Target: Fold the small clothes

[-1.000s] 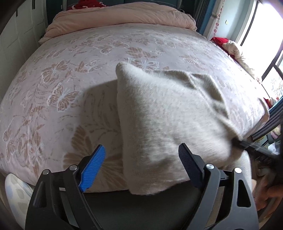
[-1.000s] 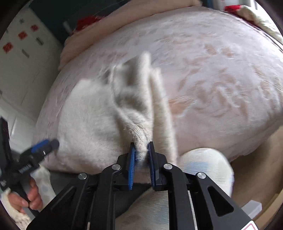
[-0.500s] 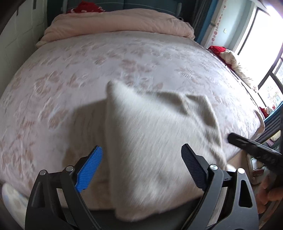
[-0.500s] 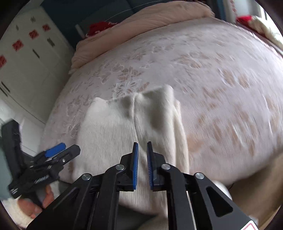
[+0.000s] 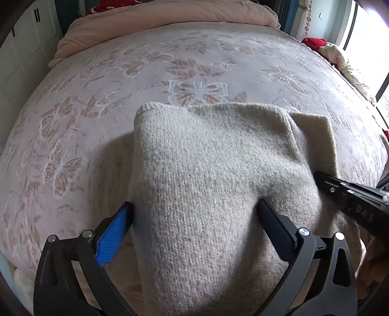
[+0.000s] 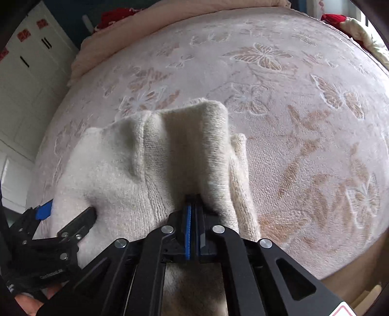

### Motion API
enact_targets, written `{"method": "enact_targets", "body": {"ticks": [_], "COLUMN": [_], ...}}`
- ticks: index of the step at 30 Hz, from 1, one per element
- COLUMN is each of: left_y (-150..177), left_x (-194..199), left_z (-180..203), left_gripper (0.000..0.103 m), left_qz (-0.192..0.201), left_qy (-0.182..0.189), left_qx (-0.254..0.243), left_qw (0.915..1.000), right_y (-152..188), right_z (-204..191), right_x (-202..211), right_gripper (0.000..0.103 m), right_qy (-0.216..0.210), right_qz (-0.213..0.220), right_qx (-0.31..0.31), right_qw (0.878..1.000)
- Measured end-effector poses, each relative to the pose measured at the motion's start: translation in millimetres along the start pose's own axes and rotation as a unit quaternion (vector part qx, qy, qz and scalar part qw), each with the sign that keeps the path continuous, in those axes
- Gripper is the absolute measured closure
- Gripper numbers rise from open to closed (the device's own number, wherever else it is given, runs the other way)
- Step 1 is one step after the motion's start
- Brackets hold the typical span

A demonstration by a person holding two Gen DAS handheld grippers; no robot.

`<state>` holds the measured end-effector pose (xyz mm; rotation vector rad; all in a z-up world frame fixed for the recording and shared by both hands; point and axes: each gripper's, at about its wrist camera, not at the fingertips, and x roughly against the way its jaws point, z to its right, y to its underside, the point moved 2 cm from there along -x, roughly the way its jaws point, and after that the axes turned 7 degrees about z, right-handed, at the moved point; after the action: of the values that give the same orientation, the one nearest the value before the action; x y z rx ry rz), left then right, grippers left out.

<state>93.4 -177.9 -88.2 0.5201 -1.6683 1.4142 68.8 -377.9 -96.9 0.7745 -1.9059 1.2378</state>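
Note:
A cream knitted garment [image 5: 214, 175] lies folded near the front edge of the bed; it also shows in the right wrist view [image 6: 150, 165]. My left gripper [image 5: 194, 218] is open, its fingers [image 5: 114, 233] straddling the garment's near end, pressed against the knit. My right gripper [image 6: 193, 214] has its jaws together, with the tips pushed into a fold of the garment's right side; whether they pinch fabric is hidden. The right gripper also shows at the right of the left wrist view [image 5: 350, 199], and the left gripper at the lower left of the right wrist view [image 6: 60, 218].
The bed has a pink butterfly-patterned cover [image 5: 194, 73]. A rolled pink duvet [image 5: 170, 19] lies at the far end. White cupboards [image 6: 24, 85] stand on the left. Red and cream items [image 5: 335, 51] lie by the window on the right.
The right gripper let go of the raised fold, then moved back down into the garment with its jaws together. The left gripper moved in until its open fingers straddle the garment.

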Motion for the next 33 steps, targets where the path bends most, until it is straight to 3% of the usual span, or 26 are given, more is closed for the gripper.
{"method": "enact_targets", "body": {"ticks": [4,9,12,19,24,31,33], "left_y": [-0.5,2.1,8.1,41.6,44.7,34.9,32.0], "left_x": [3.8,16.5,32.5,17.6,-8.4,-15.6,-13.7], "left_z": [0.8,-6.7,-12.3,-43.3,-42.5,-30.1,-27.4], "left_gripper": [0.005,0.005,0.005,0.005,0.005,0.005,0.005], "left_qz": [-0.003,-0.017,-0.012,-0.059,-0.09,-0.088,-0.089], "left_qy": [0.002,0.029,0.065,0.121,0.169,0.174,0.171], "left_qx": [0.002,0.034,0.048,0.125,0.17,0.165,0.16], "left_qw": [1.0,0.9989,0.9967,0.983,0.9665,0.9669,0.968], "right_y": [-7.8,3.1,11.7,35.3,38.9,31.1,30.4], "right_z": [-3.2,4.0,18.0,42.5,50.3,49.4,44.0], "right_x": [26.7,52.2,47.9,16.7,2.2,-10.4,-12.3], "right_gripper": [0.091,0.043,0.031,0.017,0.005,0.005,0.023], "right_qy": [-0.012,0.005,0.012,-0.058,-0.11,-0.15,-0.159], "right_qz": [0.016,0.037,0.025,-0.022,-0.032,-0.031,-0.029], "right_qx": [-0.019,-0.018,-0.017,-0.078,-0.12,-0.128,-0.124], "right_qw": [1.0,0.999,0.999,0.995,0.986,0.98,0.979]}}
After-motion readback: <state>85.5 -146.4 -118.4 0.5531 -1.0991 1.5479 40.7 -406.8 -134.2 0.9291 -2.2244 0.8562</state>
